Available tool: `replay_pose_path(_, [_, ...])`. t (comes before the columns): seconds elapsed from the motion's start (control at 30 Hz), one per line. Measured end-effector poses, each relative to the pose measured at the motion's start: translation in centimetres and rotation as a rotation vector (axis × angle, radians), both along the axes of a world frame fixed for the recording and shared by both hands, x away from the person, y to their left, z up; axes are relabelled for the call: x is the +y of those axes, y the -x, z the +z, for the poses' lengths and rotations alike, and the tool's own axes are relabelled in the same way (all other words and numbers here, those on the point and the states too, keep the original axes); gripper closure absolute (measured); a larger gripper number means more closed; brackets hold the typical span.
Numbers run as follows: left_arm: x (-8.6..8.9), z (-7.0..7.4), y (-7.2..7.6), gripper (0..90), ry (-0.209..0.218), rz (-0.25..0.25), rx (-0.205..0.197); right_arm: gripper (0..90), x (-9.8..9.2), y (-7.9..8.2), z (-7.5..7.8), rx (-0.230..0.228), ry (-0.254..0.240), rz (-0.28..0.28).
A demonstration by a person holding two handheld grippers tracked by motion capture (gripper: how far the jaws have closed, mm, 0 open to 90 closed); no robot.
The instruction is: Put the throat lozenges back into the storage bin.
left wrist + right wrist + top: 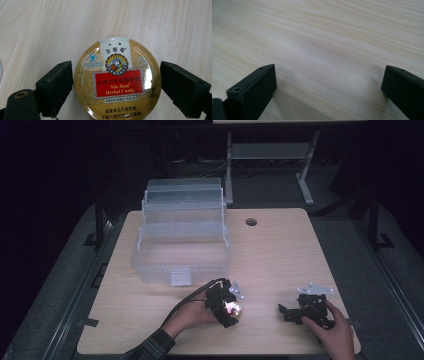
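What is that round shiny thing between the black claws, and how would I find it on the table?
Start at the wooden table and its big clear plastic box, then come toward the person's left gripper. Between its open jaws lies a round candy tin, flat on the wood. Its glossy gold lid has a red label reading Nin Jiom Herbal Candy, unlike the see-through box.

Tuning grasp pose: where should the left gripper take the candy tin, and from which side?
Grip the candy tin across its round rim, coming straight down. It lies flat on the table, lid up, so only the side wall offers purchase. The left gripper already straddles it, jaws open; just close.
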State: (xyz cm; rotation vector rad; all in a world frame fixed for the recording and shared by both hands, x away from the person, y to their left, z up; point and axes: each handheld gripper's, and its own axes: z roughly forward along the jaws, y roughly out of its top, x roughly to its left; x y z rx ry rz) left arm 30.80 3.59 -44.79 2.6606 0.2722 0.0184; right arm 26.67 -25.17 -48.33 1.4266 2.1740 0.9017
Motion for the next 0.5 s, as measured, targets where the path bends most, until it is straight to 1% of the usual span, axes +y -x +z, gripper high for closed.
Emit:
replay_pose_path(0.07, [-0.03,-0.03,0.01,12.7,-0.002,-0.003,0.001,0.0,0.0,0.0,0.0,0.0,0.0,0.0])
replay_pose_path(0.1, [-0.07,-0.09,0.03,13.0,-0.01,-0.005,0.005,0.0,0.0,0.0,0.0,0.0,0.0,0.0])
replay_pose_path(0.23, [-0.14,-0.29,0.12,14.7,-0.022,-0.007,0.007,0.0,0.0,0.0,0.0,0.0,0.0,0.0])
replay_pose_path(0.37, [-0.1,-0.26,0.12,16.4,-0.023,-0.005,0.001,0.0,0.0,0.0,0.0,0.0,0.0,0.0])
replay_pose_path(0.43, [-0.03,-0.22,0.1,19.0,-0.02,-0.004,0.001,0.0,0.0,0.0,0.0,0.0,0.0,0.0])
replay_pose_path(0.5, [-0.03,-0.23,0.11,19.1,-0.02,-0.004,-0.002,0.0,0.0,0.0,0.0,0.0,0.0,0.0])
